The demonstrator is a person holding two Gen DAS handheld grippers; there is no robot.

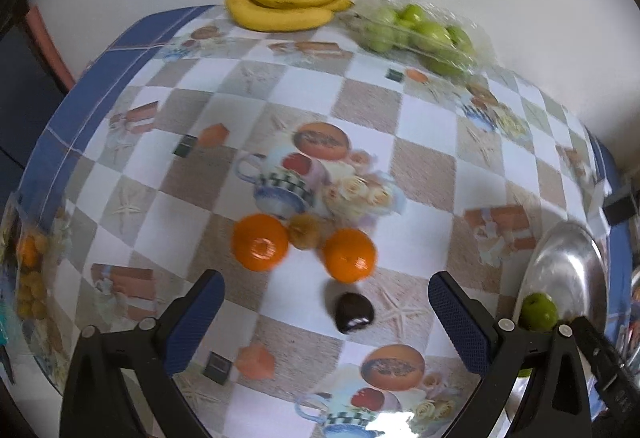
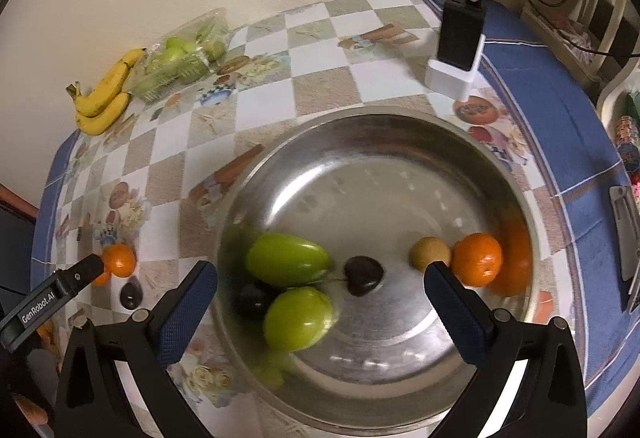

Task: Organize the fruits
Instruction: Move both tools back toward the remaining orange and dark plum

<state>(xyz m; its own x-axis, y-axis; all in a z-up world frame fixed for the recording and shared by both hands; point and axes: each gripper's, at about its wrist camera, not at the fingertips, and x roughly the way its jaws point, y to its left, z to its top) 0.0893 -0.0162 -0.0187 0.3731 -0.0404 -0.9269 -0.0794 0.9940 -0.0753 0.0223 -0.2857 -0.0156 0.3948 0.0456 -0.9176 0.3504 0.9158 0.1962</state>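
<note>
- My right gripper (image 2: 320,280) hangs wide and empty over the steel bowl (image 2: 400,141), which already holds two green fruits, a dark plum, a tangerine and a small brown fruit.
- My left gripper (image 1: 326,304), also wide and empty, faces two tangerines (image 1: 261,242) and a dark plum (image 1: 354,312) on the tablecloth.
- Bananas (image 1: 288,3) and boxed green fruit are untouched.

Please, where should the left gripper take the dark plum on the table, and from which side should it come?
Grip the dark plum across its rounded middle, coming from above. It lies free on the tablecloth, apart from the oranges, and the open left gripper already points steeply down around it.
</note>
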